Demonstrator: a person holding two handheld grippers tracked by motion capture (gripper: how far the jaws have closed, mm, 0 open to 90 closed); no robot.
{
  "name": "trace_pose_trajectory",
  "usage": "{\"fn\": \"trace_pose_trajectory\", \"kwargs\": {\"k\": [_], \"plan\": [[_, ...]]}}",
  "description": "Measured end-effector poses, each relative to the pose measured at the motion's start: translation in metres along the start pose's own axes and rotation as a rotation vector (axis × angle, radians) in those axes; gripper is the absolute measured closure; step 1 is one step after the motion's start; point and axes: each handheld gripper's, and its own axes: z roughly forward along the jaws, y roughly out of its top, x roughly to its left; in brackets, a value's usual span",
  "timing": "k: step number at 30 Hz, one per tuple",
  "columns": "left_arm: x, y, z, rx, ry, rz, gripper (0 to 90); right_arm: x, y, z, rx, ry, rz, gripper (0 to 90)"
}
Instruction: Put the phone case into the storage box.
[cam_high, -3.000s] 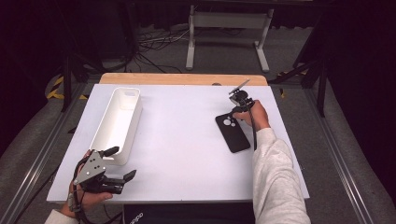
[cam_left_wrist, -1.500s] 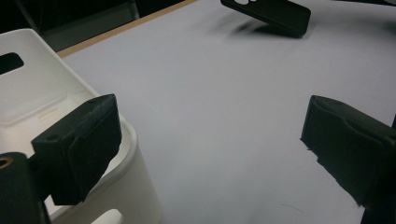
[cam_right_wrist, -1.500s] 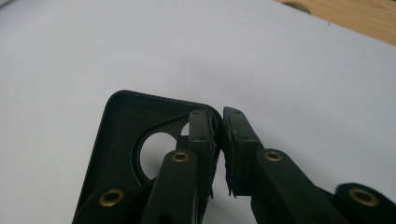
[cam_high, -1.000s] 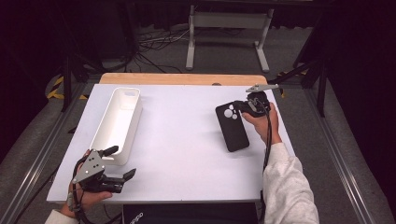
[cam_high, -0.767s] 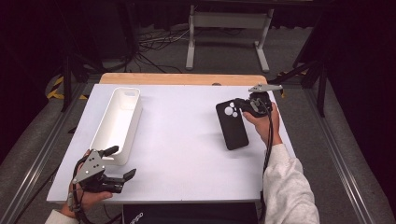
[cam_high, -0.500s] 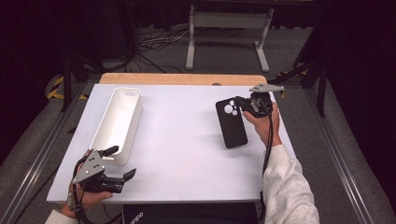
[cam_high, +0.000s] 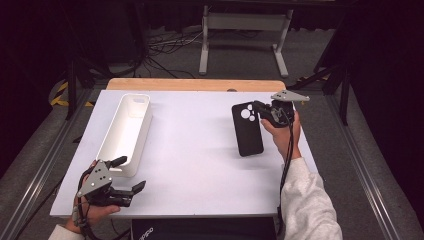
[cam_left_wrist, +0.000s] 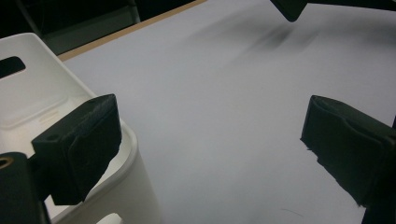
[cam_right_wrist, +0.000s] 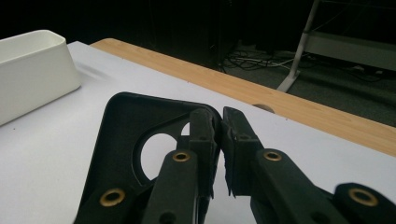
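Observation:
A black phone case (cam_high: 247, 131) with round camera holes is on the right half of the white table (cam_high: 200, 160). My right gripper (cam_high: 260, 111) is shut on its far right rim, and that end looks raised a little. In the right gripper view the pads pinch the phone case (cam_right_wrist: 121, 140) by its thin edge at the right gripper (cam_right_wrist: 218, 126). My left gripper (cam_high: 131, 173) rests open at the table's front left, just past the near end of a long white tray (cam_high: 116, 125). The left gripper (cam_left_wrist: 210, 140) has bare table between its pads, with the tray (cam_left_wrist: 28, 93) at one side.
A wooden strip (cam_high: 195, 84) runs along the table's back edge. Beyond it are a metal stand (cam_high: 242, 35) and cables on the floor. The phone case's corner (cam_left_wrist: 289, 7) hangs at the top of the left gripper view above its shadow.
Since three seconds ago the right gripper has swung round to the case's far right corner and taken hold of it, and the case has shifted slightly farther away. The left gripper has stayed put.

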Motion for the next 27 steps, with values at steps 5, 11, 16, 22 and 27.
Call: {"fn": "trace_pose_trajectory", "kwargs": {"k": [5,11,16,22,27], "plan": [[-0.001,0.0,0.0,-0.002,0.006,-0.001,5.6,0.004,0.0,-0.006,-0.044,-0.005,0.002,83.8],[0.0,0.001,0.0,0.003,0.005,0.003,5.7,0.012,0.0,-0.012,-0.084,-0.014,-0.002,83.8],[0.0,0.002,-0.001,0.0,0.01,0.006,5.7,0.022,0.002,-0.016,-0.121,-0.008,-0.014,83.8],[0.0,0.002,0.0,-0.007,0.011,0.008,5.8,0.034,0.004,-0.018,-0.149,-0.007,-0.033,83.8],[0.0,0.005,0.0,-0.007,0.007,0.003,5.9,0.047,0.005,-0.02,-0.172,-0.002,-0.055,83.8]]}}
